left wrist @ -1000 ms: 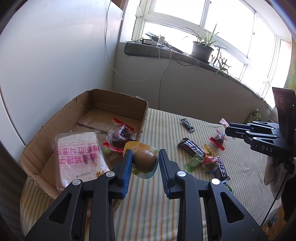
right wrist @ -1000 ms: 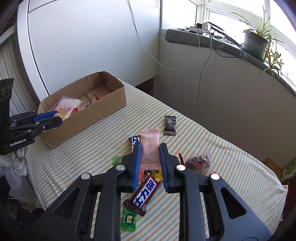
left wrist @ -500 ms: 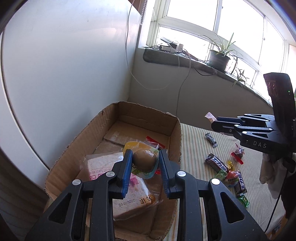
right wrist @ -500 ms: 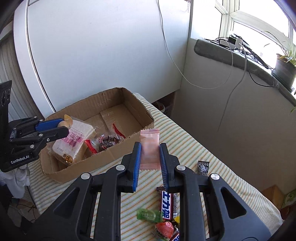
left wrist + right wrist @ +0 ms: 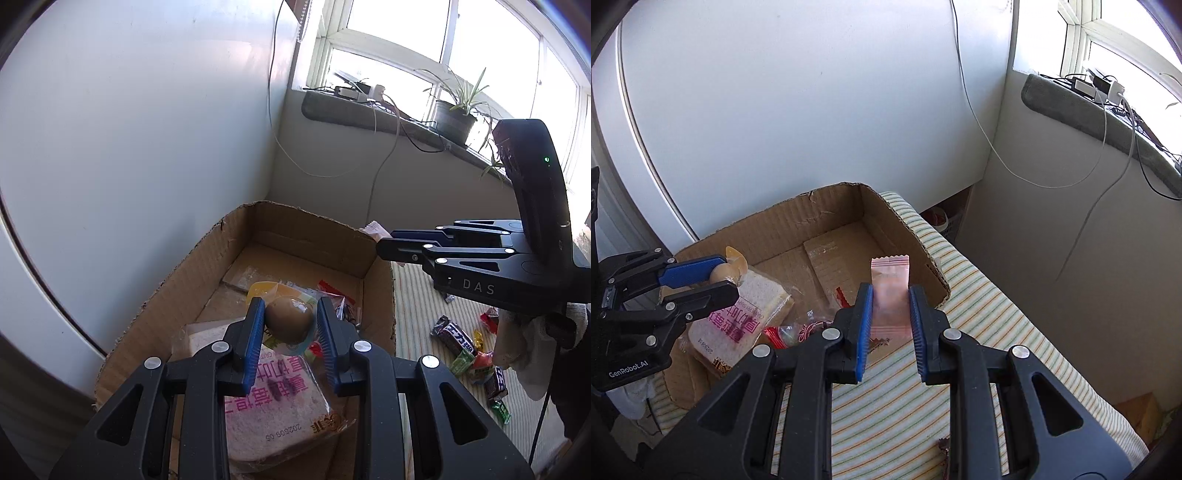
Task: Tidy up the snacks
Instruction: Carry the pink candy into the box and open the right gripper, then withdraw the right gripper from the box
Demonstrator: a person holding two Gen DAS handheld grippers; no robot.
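Already the cardboard box [image 5: 849,225], which sits at the far left end of the striped table [image 5: 979,306] against the wall, holds a wrapped bread loaf [image 5: 280,406] and a couple of small red-trimmed packets [image 5: 798,330]. More bars and candies [image 5: 469,350] lie loose on the table toward its near right side, so the sorting looks roughly half done.

Both claws carry a snack at this point. The left gripper [image 5: 290,325] hangs over the near part of the box, above the bread, pinching a brown egg-shaped snack [image 5: 289,319] in clear wrapping. The right gripper [image 5: 889,319] reaches in level from the table side, over the box's right wall, its blue pads pressed on a pink sachet [image 5: 889,295] held upright. Releasing each into the box seems the likely next step.
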